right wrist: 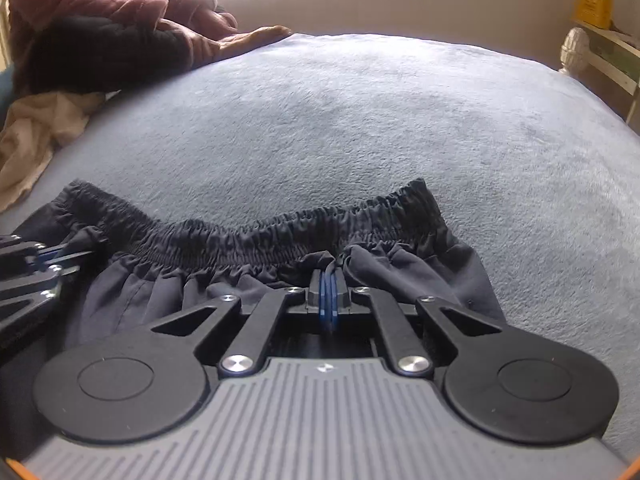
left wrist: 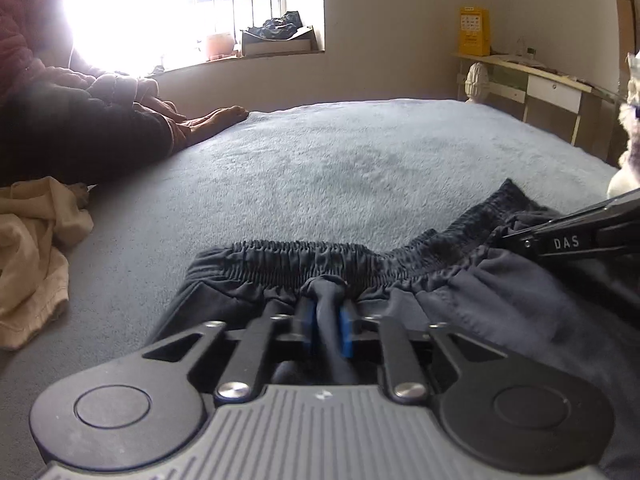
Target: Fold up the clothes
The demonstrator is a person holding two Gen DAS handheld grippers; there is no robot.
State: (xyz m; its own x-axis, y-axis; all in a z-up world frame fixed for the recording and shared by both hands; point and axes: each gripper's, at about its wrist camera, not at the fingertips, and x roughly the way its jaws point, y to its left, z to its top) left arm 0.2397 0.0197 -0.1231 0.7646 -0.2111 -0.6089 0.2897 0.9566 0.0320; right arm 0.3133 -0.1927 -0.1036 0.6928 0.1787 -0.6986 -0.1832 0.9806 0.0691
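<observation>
The dark shorts (right wrist: pixel 280 248) lie on the bed (right wrist: pixel 360 120). The right claw (right wrist: pixel 329 276) is pinched tight on cloth just below their waistband; the left claw (left wrist: pixel 328 312), slightly parted, has a fold between its pads.

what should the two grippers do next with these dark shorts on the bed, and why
Probably let go with the right gripper too. The dark shorts already lie on the bed with the waistband spread across. The left gripper has its pads apart around a loose fold, while the right one is pinched shut on fabric just below the waistband.
</observation>
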